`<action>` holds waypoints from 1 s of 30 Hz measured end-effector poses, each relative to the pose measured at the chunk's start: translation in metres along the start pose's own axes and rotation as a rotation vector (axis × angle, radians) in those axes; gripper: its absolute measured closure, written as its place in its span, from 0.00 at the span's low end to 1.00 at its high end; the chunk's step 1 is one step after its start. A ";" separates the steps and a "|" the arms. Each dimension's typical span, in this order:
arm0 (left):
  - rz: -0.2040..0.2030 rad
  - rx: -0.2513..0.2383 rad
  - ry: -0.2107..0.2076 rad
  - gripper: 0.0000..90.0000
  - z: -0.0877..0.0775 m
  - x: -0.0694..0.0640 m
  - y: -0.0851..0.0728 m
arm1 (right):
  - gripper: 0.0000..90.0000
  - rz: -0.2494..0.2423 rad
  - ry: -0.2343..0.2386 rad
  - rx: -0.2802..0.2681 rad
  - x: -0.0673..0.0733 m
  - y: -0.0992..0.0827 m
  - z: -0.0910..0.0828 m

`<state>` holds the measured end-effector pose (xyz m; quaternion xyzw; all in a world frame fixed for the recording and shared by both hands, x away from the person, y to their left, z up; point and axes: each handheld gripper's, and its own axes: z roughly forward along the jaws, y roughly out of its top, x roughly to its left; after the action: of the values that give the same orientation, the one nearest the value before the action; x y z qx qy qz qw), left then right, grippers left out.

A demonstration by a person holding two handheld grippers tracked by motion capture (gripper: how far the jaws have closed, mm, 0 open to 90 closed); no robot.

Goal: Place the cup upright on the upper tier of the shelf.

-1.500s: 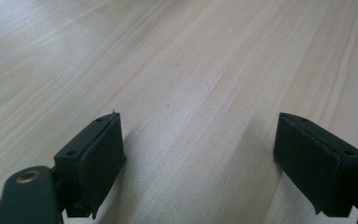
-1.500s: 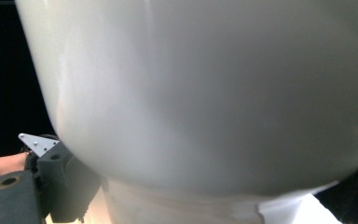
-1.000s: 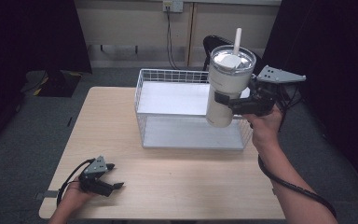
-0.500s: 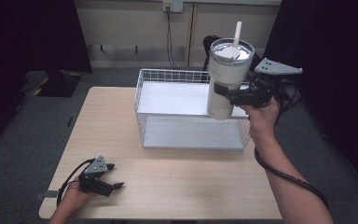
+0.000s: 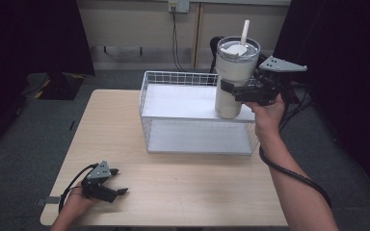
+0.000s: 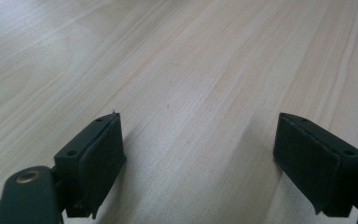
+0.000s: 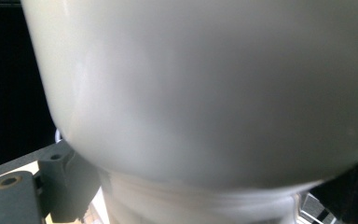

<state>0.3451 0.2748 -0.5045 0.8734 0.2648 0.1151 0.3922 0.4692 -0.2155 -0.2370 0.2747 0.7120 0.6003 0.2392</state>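
A tall white tumbler (image 5: 233,77) with a lid and straw stands upright over the right end of the white wire shelf rack (image 5: 173,82); its base is at the top shelf, contact unclear. My right gripper (image 5: 232,90) is shut on the tumbler's lower body, and the cup's white wall (image 7: 205,93) looms close between its jaws. My left gripper (image 5: 118,182) lies open near the table's front left corner, with bare wood between its pads (image 6: 100,158).
The wooden table (image 5: 183,187) has free room in front of the rack and on its left side. A cable trails from each gripper. Dark curtains hang on both sides, and a wall with a socket runs behind.
The right gripper has carried the tumbler back and slightly down, bringing its base to the rack's top shelf. The left gripper has stayed still.
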 end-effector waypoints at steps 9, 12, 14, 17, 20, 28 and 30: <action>0.000 0.000 0.000 0.17 0.000 0.000 0.000 | 0.10 0.005 -0.043 -0.011 -0.010 -0.002 0.009; 0.001 0.000 0.000 0.17 0.000 0.000 0.000 | 0.10 0.009 -0.055 -0.014 -0.012 -0.003 0.011; 0.000 0.000 0.000 0.17 0.000 0.000 0.000 | 0.10 0.012 -0.059 -0.017 -0.013 -0.003 0.012; 0.000 0.000 0.000 0.17 0.000 0.000 0.000 | 0.10 0.025 -0.072 -0.021 -0.016 -0.009 0.015; 0.000 0.000 0.000 0.17 0.000 0.000 0.000 | 0.10 0.035 -0.079 -0.021 -0.018 -0.013 0.017; 0.000 0.000 0.000 0.17 0.000 0.000 0.000 | 0.10 0.038 -0.083 -0.013 -0.020 -0.019 0.021; 0.001 0.000 0.000 0.17 0.000 0.000 0.000 | 0.10 0.041 -0.085 -0.020 -0.020 -0.020 0.021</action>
<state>0.3451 0.2748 -0.5044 0.8735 0.2645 0.1153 0.3921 0.4958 -0.2170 -0.2599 0.3119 0.6897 0.5998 0.2595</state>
